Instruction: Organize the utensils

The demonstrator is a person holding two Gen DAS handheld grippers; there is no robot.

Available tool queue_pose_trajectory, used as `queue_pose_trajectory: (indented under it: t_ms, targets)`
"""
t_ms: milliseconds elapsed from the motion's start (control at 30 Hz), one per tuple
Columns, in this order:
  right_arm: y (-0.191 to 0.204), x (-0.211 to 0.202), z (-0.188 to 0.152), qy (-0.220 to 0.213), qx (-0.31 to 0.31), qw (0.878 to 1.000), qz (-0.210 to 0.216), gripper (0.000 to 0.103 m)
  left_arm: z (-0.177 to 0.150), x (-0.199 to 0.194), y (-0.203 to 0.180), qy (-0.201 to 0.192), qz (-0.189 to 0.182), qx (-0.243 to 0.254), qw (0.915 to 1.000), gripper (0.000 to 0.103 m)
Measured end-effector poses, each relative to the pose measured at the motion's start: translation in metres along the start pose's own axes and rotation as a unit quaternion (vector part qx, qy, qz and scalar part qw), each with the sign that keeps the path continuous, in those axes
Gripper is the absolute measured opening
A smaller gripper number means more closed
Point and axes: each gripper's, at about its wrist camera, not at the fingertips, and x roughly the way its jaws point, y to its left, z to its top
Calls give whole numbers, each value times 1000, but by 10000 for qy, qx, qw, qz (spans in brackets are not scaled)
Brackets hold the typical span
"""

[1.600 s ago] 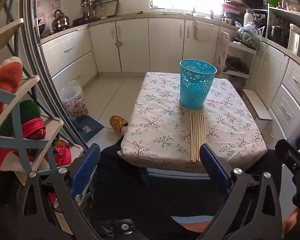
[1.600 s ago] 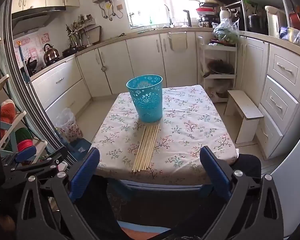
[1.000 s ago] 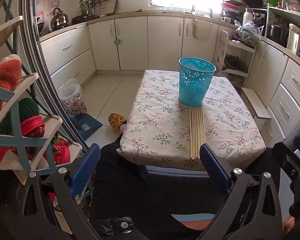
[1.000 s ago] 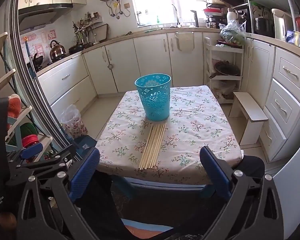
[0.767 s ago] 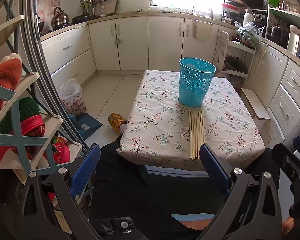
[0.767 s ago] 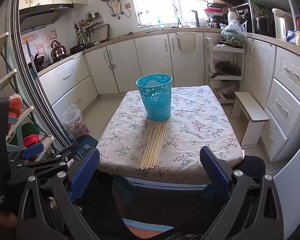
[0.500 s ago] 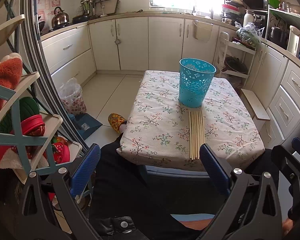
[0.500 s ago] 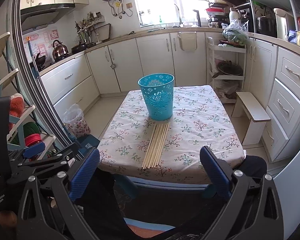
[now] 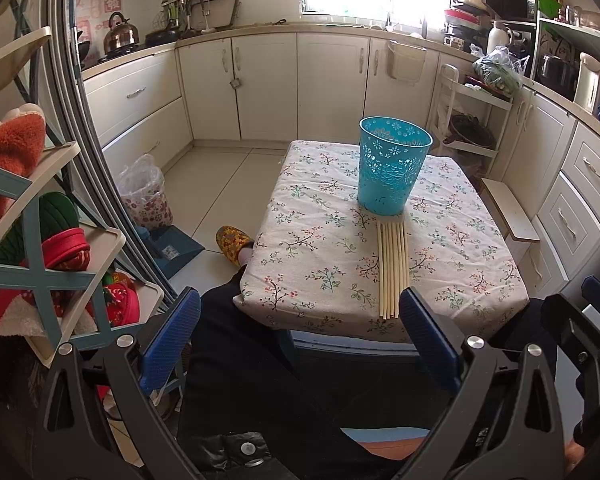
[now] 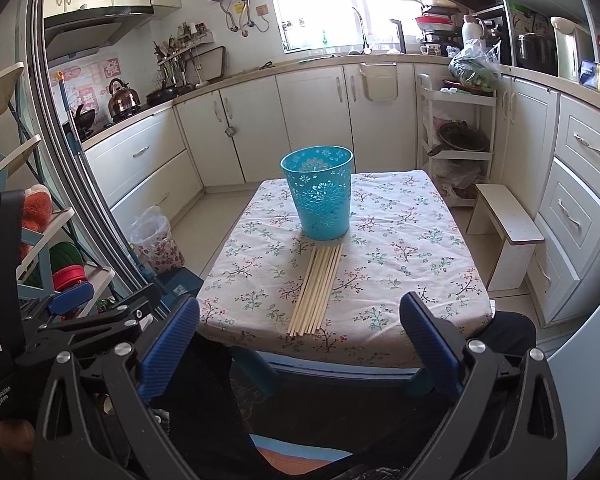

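Several wooden chopsticks (image 9: 392,270) lie side by side on a small table with a floral cloth (image 9: 320,256), pointing at a blue perforated plastic cup (image 9: 393,176) that stands upright behind them. They also show in the right wrist view: chopsticks (image 10: 318,290), cup (image 10: 320,196), table (image 10: 400,264). My left gripper (image 9: 300,318) is open and empty, held back from the table's near edge. My right gripper (image 10: 300,320) is open and empty, also short of the near edge.
A white step stool (image 10: 508,228) stands right of the table. A shelf rack with cloth items (image 9: 40,240) is at the left. A plastic bag (image 9: 144,192) and a slipper (image 9: 232,240) are on the floor. Kitchen cabinets (image 9: 300,84) line the back.
Both grippers have drifted slightly; the right wrist view has shifted so the cup and table sit a little further right. Nothing was gripped or moved on the table.
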Motion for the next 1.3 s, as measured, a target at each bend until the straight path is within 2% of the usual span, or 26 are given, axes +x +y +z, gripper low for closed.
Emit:
queue_pose_trajectory:
  t_ms: [1300]
  targets:
    - [10, -4, 0, -69, -121, 9997, 223, 96, 0, -1, 0, -14, -18, -43, 10000, 95]
